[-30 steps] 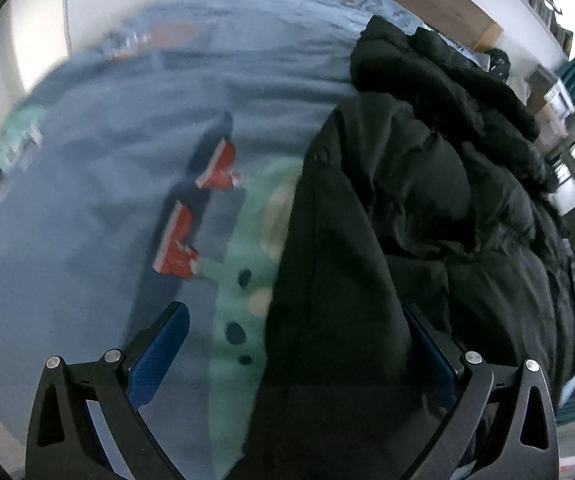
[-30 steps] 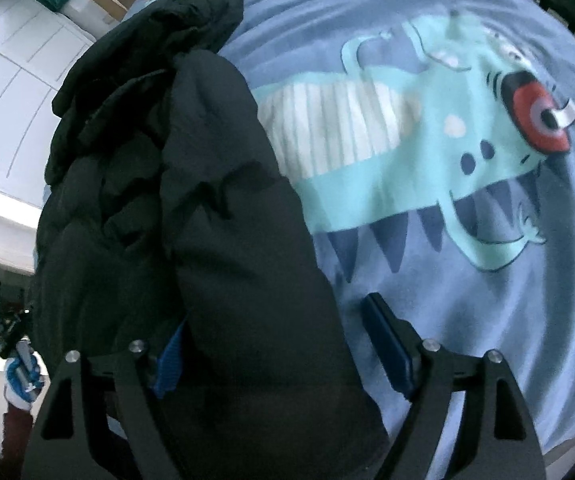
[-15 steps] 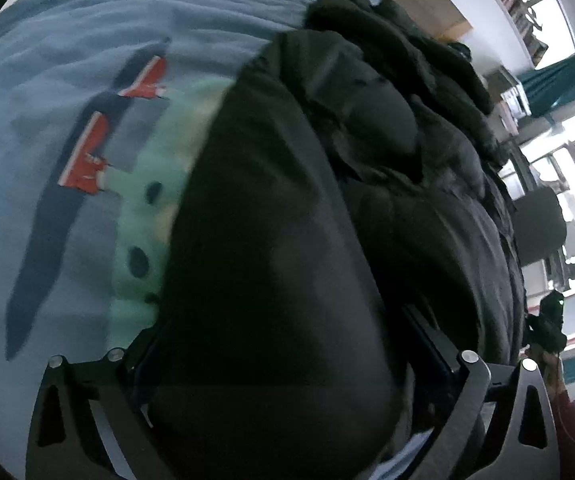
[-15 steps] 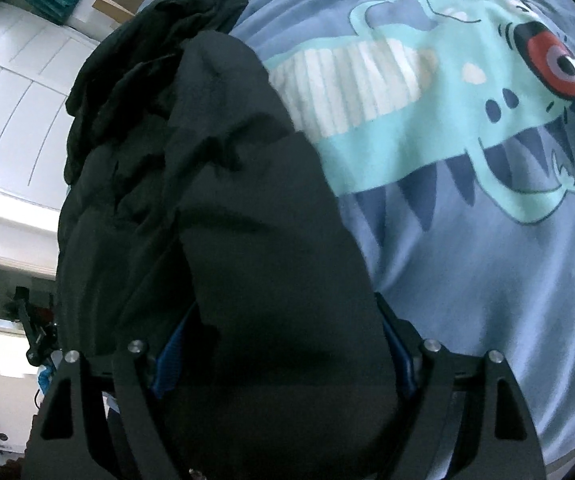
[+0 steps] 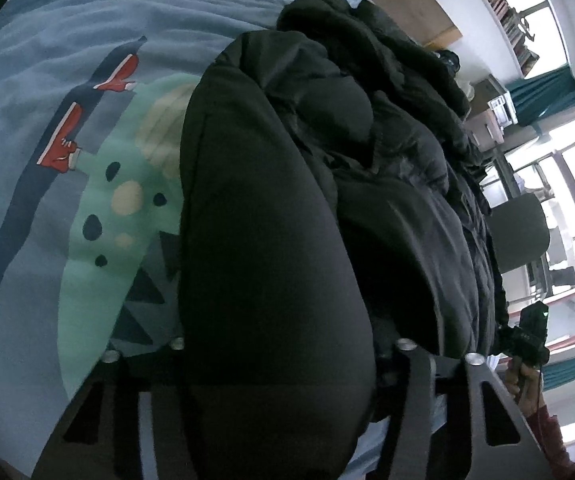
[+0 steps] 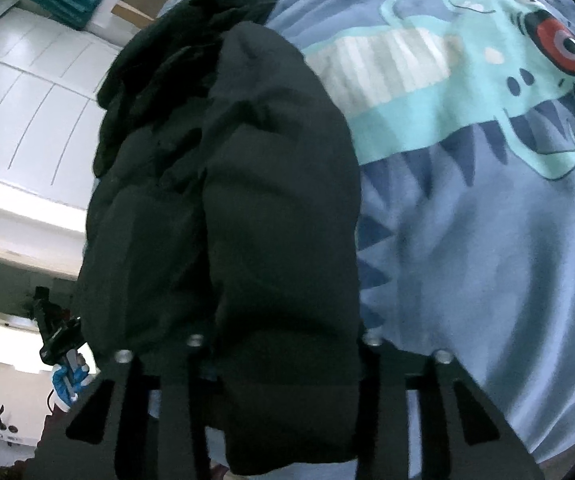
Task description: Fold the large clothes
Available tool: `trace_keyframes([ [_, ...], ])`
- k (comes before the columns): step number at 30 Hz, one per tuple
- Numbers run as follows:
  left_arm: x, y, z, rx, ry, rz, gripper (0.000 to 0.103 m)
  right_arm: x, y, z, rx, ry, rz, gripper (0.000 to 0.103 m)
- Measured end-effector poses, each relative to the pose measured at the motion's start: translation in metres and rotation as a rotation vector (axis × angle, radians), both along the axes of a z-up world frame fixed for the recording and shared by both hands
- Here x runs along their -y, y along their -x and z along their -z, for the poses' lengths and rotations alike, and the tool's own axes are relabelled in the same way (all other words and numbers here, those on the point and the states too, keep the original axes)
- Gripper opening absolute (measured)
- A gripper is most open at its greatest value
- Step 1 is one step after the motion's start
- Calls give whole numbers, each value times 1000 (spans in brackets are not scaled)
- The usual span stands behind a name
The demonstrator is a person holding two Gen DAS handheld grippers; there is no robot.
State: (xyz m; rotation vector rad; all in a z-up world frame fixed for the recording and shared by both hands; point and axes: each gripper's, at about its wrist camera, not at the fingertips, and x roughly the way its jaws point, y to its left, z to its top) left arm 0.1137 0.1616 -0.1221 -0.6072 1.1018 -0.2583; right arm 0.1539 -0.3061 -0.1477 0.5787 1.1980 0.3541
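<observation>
A big black padded jacket (image 5: 327, 140) lies heaped lengthwise on a blue bed cover (image 5: 47, 80) printed with a green dinosaur. In the left wrist view a thick fold of it fills the space between my fingers. The left gripper (image 5: 287, 344) is closing, its pads hidden under the bulging fabric they squeeze. In the right wrist view the jacket (image 6: 227, 140) runs away from me over the bed cover (image 6: 487, 260). The right gripper (image 6: 283, 340) is closing on the jacket's near edge, which bulges between its fingers.
The dinosaur print (image 6: 467, 80) spreads over the bed to the right of the jacket. White cupboard doors (image 6: 27, 100) stand beyond the bed's left side. A dark chair back (image 5: 519, 232), windows and bookshelves (image 5: 507, 12) are off to the right.
Both grippers moved forward over the jacket's near edge and their jaws came together on it. The padded fabric now bulges up between the fingers and hides the blue pads.
</observation>
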Motion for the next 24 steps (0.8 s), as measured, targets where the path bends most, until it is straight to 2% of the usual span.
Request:
trace_keyframes([
  [7,10,3,-13,5,-16,5,22,-12,5,-10,34,-23,-7,22],
  [10,18,1,-27,46,4,30,16,-15,6,-18,58,-49,13,20],
  [14,25,-5,-59,113,13,64,14,-22,2,-39,108,-27,18,18],
  [18,26,-13,-86,164,27,56,14,-26,-8,-63,157,-18,37,16],
  [24,30,-26,-113,205,41,39,14,-16,-18,-103,235,-32,68,16],
])
